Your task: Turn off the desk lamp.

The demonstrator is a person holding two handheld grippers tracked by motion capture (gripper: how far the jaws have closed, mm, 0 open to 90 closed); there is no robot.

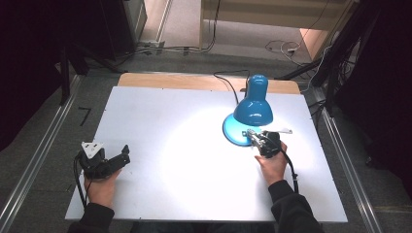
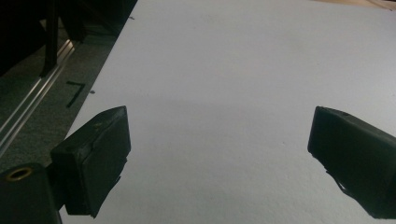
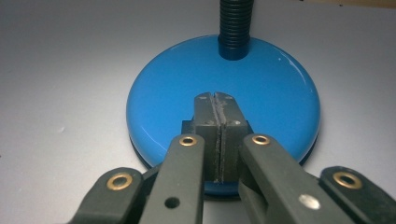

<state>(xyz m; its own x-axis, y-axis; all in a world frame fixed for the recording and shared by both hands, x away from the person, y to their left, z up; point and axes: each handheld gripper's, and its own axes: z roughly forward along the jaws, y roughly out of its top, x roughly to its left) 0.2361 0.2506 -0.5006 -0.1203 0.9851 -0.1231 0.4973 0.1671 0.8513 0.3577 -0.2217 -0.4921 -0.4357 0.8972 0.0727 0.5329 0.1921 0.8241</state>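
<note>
— Where's your right gripper point(image 3: 215, 100) just now?

— Its jaws are pressed flat together with nothing between them, tips resting over the near part of the lamp base point(image 3: 280, 88), a blue disc. Just beyond the tips the ribbed black neck point(image 3: 234, 28) rises from the base.

— And the lamp itself?

— Lit, its blue shade point(image 1: 253, 109) bent over the base, throwing a bright pool across the white surface point(image 1: 160, 116). My left gripper point(image 2: 217, 140) is well away from the lamp, jaws spread wide over bare surface.

— What worries you?

— I think a hard push with closed tips could slide the base, or slip off its glossy top. The cord point(image 1: 228, 82) behind the lamp could tug it.
</note>
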